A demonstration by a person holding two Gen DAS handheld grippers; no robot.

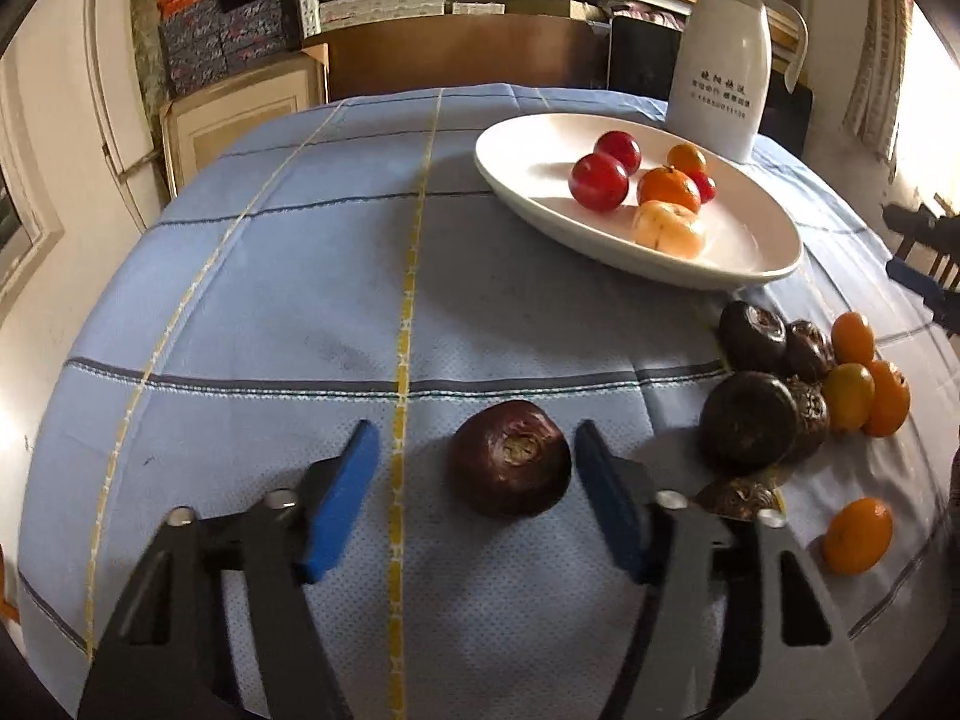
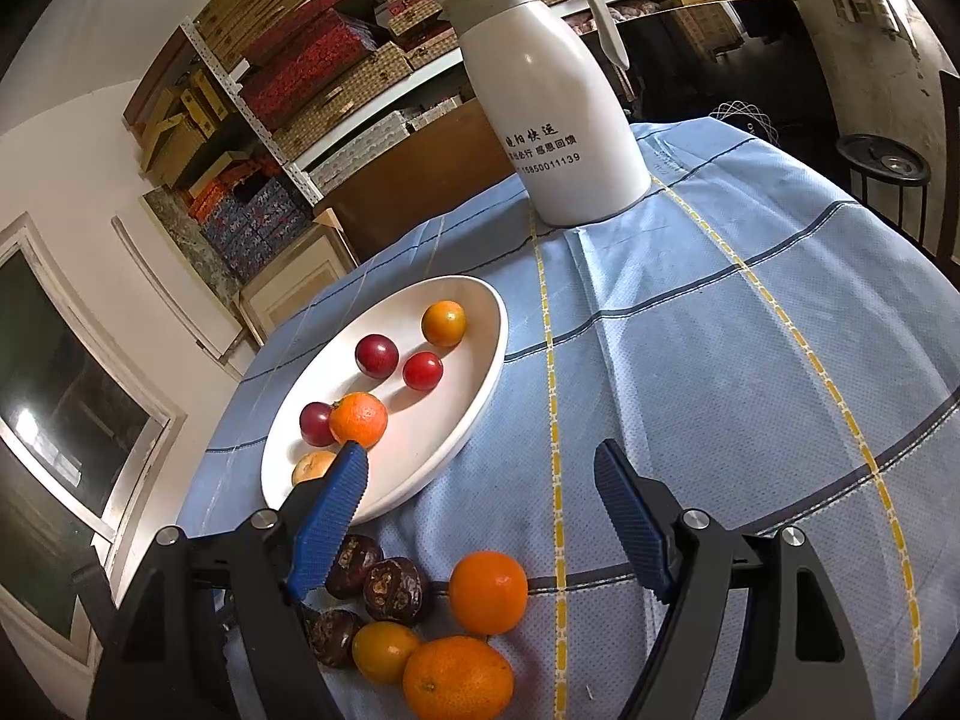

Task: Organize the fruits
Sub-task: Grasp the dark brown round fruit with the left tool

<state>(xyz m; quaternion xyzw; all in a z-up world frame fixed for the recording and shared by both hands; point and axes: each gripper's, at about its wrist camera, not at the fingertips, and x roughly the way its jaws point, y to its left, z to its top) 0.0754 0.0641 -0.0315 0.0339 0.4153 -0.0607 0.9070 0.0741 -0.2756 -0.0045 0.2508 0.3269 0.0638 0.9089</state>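
In the left wrist view a dark brown water chestnut (image 1: 510, 467) lies on the blue cloth between my open left gripper's (image 1: 477, 450) blue fingers, close to the right finger. A white oval plate (image 1: 528, 192) holds red plums (image 1: 599, 181) and small oranges (image 1: 669, 187). A pile of chestnuts (image 1: 750, 429) and kumquats (image 1: 849, 396) lies at the right. In the right wrist view my right gripper (image 2: 480, 468) is open and empty above the cloth, with the plate (image 2: 474, 420) ahead left and oranges (image 2: 489, 593) and chestnuts (image 2: 393, 591) below it.
A tall white thermos jug (image 2: 558, 96) stands at the table's far side behind the plate; it also shows in the left wrist view (image 1: 720, 54). Shelves of boxes (image 2: 312, 60) fill the back wall. A lone kumquat (image 1: 857, 535) lies near the table's right edge.
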